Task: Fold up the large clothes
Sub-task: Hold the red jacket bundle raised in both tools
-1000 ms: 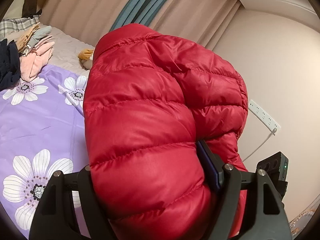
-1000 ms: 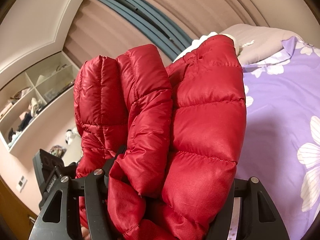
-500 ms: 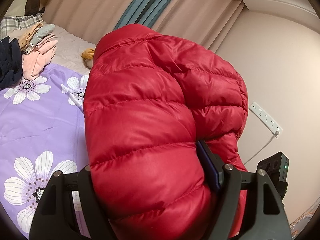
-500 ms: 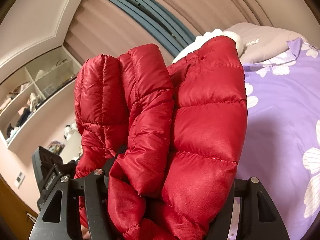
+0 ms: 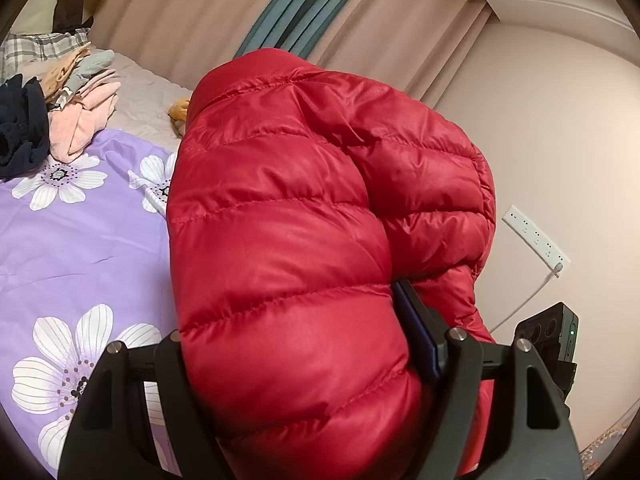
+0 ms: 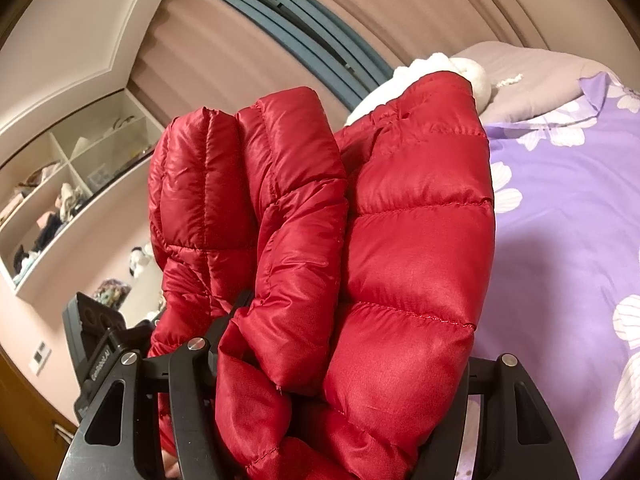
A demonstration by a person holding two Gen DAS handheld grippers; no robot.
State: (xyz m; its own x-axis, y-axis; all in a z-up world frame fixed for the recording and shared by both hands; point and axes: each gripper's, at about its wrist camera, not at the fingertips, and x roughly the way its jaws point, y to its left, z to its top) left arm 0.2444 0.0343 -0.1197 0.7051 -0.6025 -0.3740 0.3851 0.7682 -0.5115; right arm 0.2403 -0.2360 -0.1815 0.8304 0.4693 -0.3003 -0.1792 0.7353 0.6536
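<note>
Nothing has moved since the earlier frames. My left gripper [image 5: 304, 364] and right gripper [image 6: 320, 364] each clamp thick folds of the red down jacket [image 5: 304, 208] between wide-set fingers, holding it bunched above the purple flowered bed [image 5: 80, 248].

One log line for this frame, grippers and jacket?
left gripper: shut on jacket | right gripper: shut on jacket | jacket: bunched, above bed
</note>
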